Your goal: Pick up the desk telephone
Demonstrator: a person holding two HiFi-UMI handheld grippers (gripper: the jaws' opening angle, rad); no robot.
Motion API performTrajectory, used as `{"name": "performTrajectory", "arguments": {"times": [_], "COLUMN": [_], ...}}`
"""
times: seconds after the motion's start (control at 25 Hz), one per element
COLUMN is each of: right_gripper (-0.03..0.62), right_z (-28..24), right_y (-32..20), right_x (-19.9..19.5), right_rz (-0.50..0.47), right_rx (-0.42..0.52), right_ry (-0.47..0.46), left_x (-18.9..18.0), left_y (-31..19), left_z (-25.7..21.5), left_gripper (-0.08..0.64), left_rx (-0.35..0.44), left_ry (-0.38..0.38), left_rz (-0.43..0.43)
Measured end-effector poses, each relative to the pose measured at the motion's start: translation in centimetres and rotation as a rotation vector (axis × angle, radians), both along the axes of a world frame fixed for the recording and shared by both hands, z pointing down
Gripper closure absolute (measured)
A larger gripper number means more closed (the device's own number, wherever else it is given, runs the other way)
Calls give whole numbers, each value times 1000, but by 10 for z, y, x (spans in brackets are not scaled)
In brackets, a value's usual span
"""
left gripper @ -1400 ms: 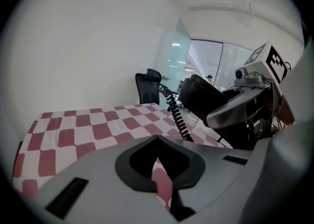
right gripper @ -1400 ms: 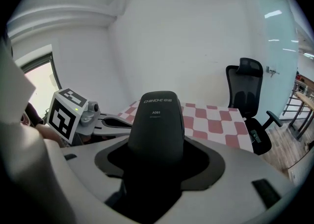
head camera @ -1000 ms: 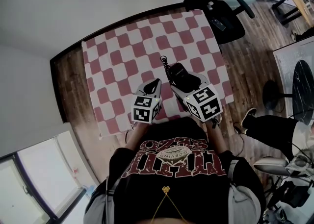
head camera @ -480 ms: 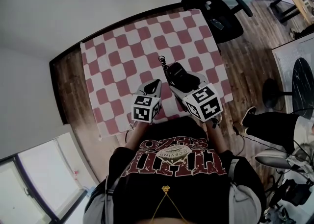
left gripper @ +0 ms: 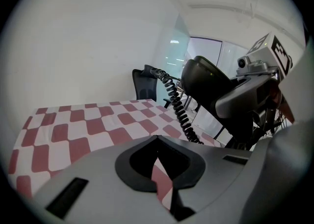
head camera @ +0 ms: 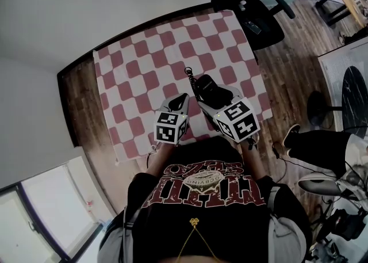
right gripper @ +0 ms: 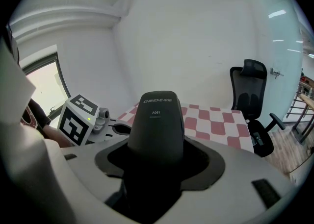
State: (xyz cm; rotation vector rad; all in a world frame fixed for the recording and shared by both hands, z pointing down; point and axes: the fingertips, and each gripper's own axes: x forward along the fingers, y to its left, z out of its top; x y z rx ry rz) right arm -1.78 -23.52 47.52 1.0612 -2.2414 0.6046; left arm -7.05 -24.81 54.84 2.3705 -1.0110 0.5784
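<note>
The black desk telephone (head camera: 206, 87) is held above the red-and-white checked table (head camera: 144, 60) with my right gripper (head camera: 215, 95) shut on it. In the right gripper view the telephone (right gripper: 157, 120) fills the space between the jaws. Its coiled cord (left gripper: 178, 109) hangs down toward the tablecloth. My left gripper (head camera: 181, 98) hovers just left of the telephone, near the table's front edge. Its jaws are shut with nothing between them, and only a sliver of cloth shows at the tips (left gripper: 158, 144). From the left gripper view, the right gripper (left gripper: 245, 93) and the telephone (left gripper: 206, 83) sit close on the right.
A black office chair (head camera: 253, 8) stands at the table's far right corner, on the wooden floor. White walls run behind and to the left of the table. A person's leg and shoe (head camera: 310, 144) are on the floor at the right.
The right gripper, with the telephone in it, has shifted slightly up and left in the head view. The left gripper has barely moved.
</note>
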Motion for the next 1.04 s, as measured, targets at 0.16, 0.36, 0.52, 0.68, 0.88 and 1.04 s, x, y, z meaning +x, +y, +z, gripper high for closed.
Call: {"name": "performTrajectory", "arguments": {"times": [0.16, 0.36, 0.52, 0.68, 0.88, 1.04], "right_gripper": [299, 299, 299, 299, 299, 299], "right_z": [0, 1, 2, 2, 2, 3], "right_y": [0, 0, 0, 1, 1, 1], "right_x": [1, 1, 0, -2, -3, -3], "right_rz": [7, 5, 3, -1, -4, -6], "right_rx": [-2, -4, -6, -6, -6, -6], "right_ry": [-4, -6, -10, -11, -12, -12], "left_x": [1, 1, 0, 0, -1, -1], "left_y": [0, 0, 0, 1, 2, 2], "left_z": [0, 3, 4, 5, 7, 8], "left_gripper": [558, 557, 558, 558, 558, 558], "left_rx": [-2, -8, -15, -18, -21, -22], "left_ry": [0, -2, 2, -1, -1, -2], "left_rz": [3, 2, -3, -2, -1, -2]}}
